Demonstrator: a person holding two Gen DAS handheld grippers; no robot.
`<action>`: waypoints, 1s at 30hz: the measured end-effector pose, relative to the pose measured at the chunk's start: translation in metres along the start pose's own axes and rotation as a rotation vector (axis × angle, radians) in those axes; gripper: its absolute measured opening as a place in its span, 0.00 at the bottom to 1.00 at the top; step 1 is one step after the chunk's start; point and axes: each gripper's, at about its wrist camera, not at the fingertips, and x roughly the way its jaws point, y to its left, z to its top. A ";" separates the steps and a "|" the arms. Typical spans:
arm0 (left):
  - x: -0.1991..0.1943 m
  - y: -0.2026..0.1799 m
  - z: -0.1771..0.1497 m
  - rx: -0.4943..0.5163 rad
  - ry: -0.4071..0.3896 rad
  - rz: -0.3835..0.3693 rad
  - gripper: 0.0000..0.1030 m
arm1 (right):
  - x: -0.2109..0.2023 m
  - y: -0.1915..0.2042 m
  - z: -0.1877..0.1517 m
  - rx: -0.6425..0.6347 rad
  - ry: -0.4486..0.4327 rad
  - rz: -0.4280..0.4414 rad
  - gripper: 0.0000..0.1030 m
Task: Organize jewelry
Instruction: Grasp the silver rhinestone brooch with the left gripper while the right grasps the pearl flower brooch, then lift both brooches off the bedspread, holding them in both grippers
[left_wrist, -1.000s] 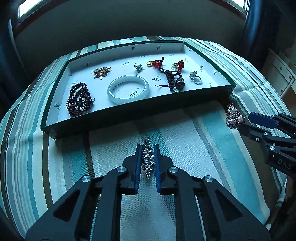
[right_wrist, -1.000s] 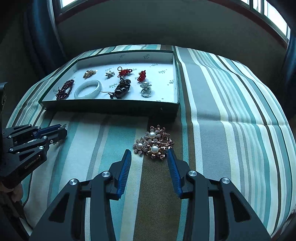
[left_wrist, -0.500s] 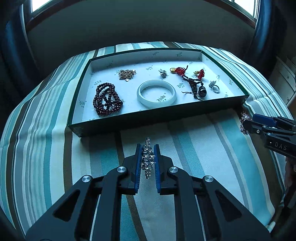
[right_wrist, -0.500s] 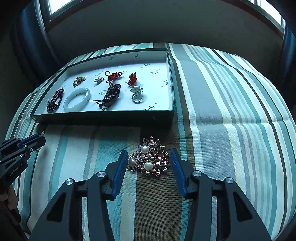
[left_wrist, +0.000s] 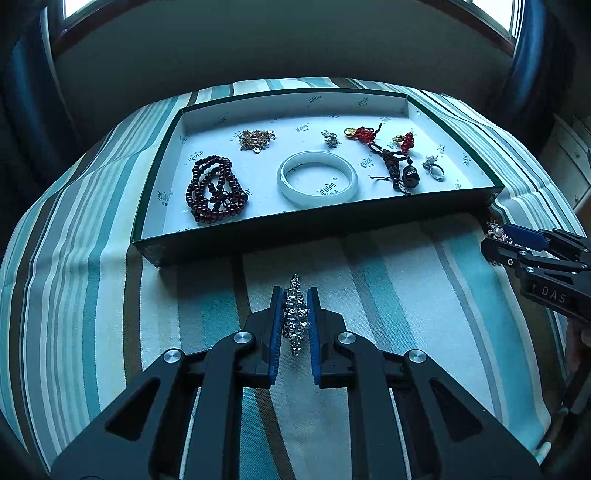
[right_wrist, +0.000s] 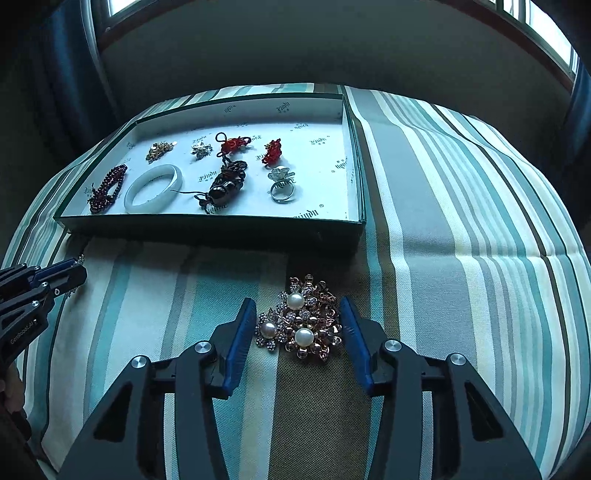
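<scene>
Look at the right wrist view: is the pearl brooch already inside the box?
No, the pearl brooch lies on the striped cloth, outside the box.

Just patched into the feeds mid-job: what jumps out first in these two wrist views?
The pearl flower brooch glitters on the striped cloth between the open right tongs, just in front of the green tray. The left tongs are shut on a narrow rhinestone piece above the cloth. In the tray, the white bangle and dark red bead bracelet stand out.
</scene>
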 end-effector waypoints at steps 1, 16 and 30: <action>0.000 0.000 0.000 0.001 0.001 0.000 0.12 | 0.000 0.001 0.000 -0.003 -0.001 0.002 0.42; 0.002 0.002 -0.001 -0.007 0.009 -0.003 0.12 | -0.006 0.009 -0.002 -0.018 -0.018 0.022 0.29; 0.002 0.003 -0.001 -0.007 0.009 -0.004 0.12 | -0.008 0.005 -0.004 0.015 0.012 0.087 0.30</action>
